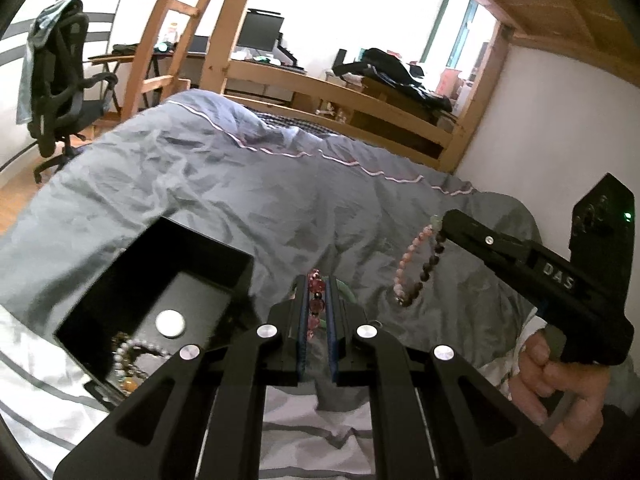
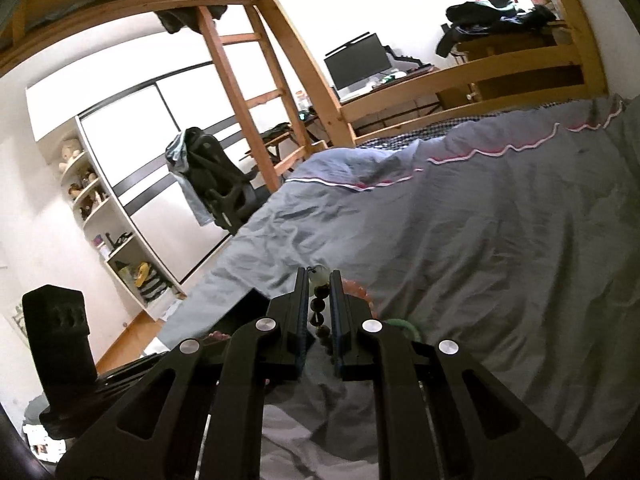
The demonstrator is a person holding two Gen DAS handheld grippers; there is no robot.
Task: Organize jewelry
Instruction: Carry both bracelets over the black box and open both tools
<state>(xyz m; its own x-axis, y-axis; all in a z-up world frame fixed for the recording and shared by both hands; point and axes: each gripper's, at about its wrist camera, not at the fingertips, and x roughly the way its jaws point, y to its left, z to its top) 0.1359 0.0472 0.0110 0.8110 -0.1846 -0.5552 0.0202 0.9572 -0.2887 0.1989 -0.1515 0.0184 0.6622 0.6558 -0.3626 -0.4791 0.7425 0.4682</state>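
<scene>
Left wrist view: both grippers angle downward above the bed (image 1: 240, 184), left jaws clamping a red bracelet (image 1: 316, 300), right jaws a pink-and-brown bracelet (image 1: 416, 268)

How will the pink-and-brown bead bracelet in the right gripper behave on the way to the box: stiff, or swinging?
Probably floppy: the bead bracelet droops in a loop below the right gripper, pinched at one spot only. It will likely swing. The round beads look glossy, so possibly slippery. It should collapse into the black box.

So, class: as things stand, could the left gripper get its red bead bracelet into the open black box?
Probably yes. The left gripper holds the red bead bracelet right beside the open black box, with nothing between them.
</scene>
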